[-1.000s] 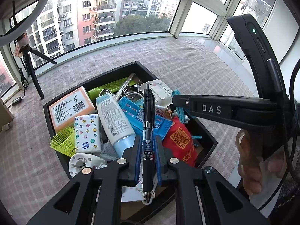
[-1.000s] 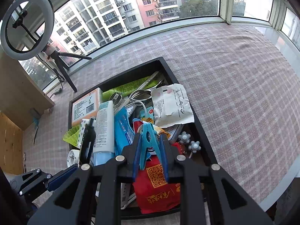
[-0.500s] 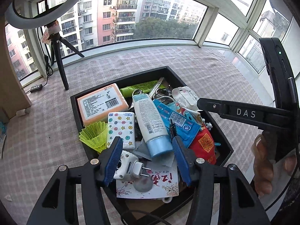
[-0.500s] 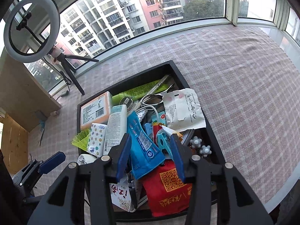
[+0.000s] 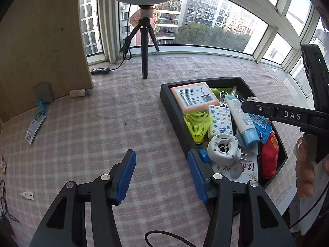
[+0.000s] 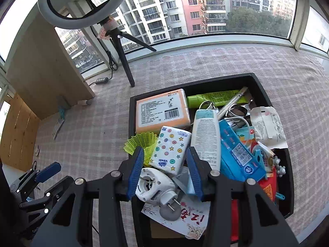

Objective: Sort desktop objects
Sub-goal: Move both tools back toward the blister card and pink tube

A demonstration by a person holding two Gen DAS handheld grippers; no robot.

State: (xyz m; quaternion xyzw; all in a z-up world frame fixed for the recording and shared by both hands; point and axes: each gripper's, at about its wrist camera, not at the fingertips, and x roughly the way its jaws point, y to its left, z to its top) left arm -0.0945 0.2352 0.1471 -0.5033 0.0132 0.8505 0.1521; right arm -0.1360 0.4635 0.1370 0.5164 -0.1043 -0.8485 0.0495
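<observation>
Your left gripper (image 5: 161, 165) hangs empty, jaws wide, over the checked cloth (image 5: 102, 127) beside the black tray (image 5: 171, 111). Your right gripper (image 6: 164, 164) gapes empty above the tray's star-print tissue pack (image 6: 170, 149), white plug adapter (image 6: 156, 186) and yellow shuttlecock (image 6: 141, 142).

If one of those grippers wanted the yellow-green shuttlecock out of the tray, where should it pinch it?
Probably the round cork tip of the shuttlecock, coming from above. It lies on its side against the black tray wall, and the mesh skirt looks soft enough to crush. The tip sits close to the white plug-in device, so the space for the fingers is narrow.
</observation>
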